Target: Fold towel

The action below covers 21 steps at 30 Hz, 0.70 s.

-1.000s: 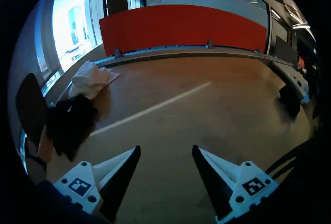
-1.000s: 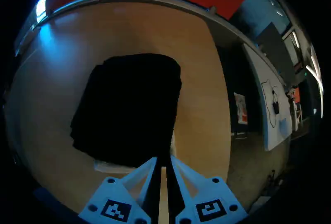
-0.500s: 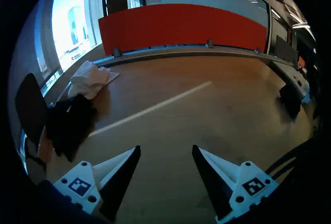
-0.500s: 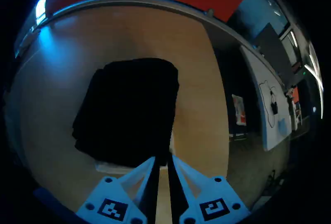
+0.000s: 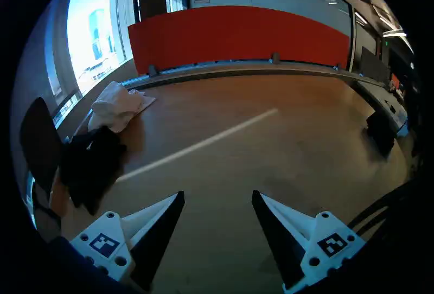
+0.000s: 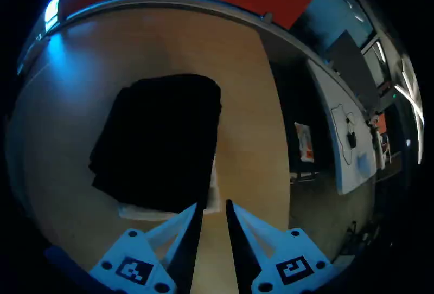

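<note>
A black towel (image 6: 157,142), folded into a neat rectangle, lies on the wooden table (image 6: 244,104) atop a folded white towel (image 6: 135,212) whose edge peeks out at its near side. My right gripper (image 6: 213,207) hovers at the stack's near right corner, fingers slightly open, wood showing in the gap. In the left gripper view my left gripper (image 5: 217,196) is open above bare table (image 5: 244,147), holding nothing. A crumpled white towel (image 5: 114,107) and a heap of black cloth (image 5: 89,166) lie far to its left.
A red partition (image 5: 238,33) runs along the table's far edge. A pale stripe (image 5: 200,143) crosses the tabletop. A black object (image 5: 380,131) sits at the right edge and a dark chair back (image 5: 38,136) at the left. The table's right edge (image 6: 276,131) drops to the floor.
My right gripper's fingers have parted from nearly shut at the black towel's corner and shifted slightly right. The left gripper has stayed still and open.
</note>
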Tool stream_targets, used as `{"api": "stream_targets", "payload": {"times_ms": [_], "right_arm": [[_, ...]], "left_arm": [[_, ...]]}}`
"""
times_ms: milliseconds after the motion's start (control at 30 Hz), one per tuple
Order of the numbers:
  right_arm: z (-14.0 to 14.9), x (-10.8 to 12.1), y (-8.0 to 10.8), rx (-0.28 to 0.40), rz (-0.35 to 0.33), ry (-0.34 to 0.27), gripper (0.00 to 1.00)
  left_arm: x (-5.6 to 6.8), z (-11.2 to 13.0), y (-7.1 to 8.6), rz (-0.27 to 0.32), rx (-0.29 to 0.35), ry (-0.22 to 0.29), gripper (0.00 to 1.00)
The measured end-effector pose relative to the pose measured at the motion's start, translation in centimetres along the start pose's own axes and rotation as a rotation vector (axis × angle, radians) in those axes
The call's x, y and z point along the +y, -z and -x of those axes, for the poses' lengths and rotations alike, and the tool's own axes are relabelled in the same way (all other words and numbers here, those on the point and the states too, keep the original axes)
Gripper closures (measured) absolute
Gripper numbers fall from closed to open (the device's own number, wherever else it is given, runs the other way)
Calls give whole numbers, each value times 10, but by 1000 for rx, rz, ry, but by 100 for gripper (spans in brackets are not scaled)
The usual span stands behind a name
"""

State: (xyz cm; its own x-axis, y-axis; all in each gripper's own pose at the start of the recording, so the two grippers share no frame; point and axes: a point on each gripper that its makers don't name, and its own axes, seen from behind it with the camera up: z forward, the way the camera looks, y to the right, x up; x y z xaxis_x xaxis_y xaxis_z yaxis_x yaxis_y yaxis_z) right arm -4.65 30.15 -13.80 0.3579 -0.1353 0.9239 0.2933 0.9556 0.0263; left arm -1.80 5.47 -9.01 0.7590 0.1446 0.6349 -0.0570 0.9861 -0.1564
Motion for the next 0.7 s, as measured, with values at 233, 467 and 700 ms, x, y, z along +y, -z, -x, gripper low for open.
{"api": "stream_targets", "payload": {"times_ms": [233, 467, 700], "right_arm": [[-2, 0, 7, 21, -5, -28, 26], [-11, 3, 17, 66, 21, -45, 0], [-22, -5, 26, 127, 13, -60, 0]], "left_arm": [[1, 1, -1, 6, 0, 12, 8], [0, 0, -1, 8, 2, 15, 8], [-2, -4, 0, 5, 13, 25, 8]]}}
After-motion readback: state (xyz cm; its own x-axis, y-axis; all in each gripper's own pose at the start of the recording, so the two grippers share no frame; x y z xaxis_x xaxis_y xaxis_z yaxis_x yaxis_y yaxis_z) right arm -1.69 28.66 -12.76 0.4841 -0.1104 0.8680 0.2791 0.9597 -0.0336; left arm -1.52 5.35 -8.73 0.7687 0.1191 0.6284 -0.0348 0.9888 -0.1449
